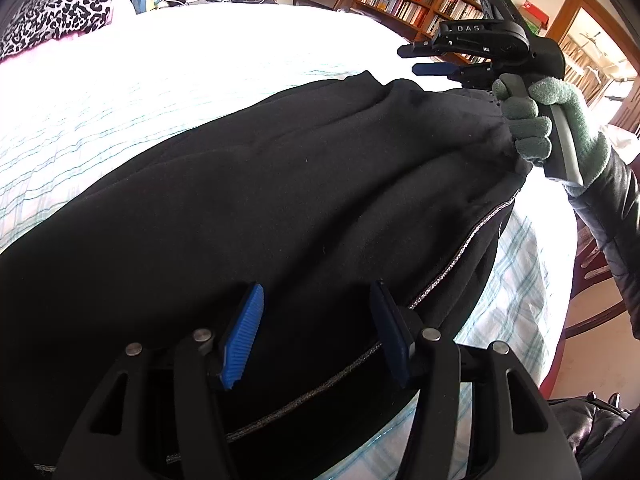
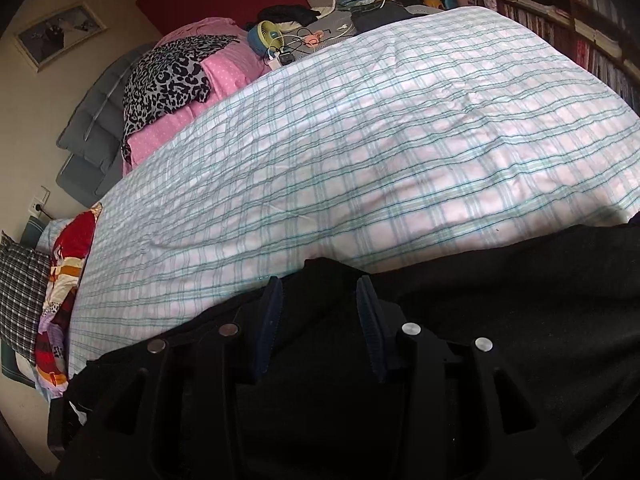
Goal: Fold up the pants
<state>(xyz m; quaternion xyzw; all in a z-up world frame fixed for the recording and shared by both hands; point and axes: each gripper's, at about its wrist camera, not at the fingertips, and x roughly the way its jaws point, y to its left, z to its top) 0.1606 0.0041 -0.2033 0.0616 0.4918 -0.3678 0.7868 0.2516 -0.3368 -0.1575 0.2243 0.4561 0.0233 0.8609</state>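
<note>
pants (image 1: 280, 200): lay black on the checked bed (image 2: 360, 140) | my left gripper (image 1: 316, 332): released, above the fabric | my right gripper (image 2: 318, 320): released, over the pants' edge

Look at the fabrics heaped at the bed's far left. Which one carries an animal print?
The leopard-print cloth, black spots on grey, draped over the pink dotted bedding. The grey quilted cover beside it is plain.
</note>
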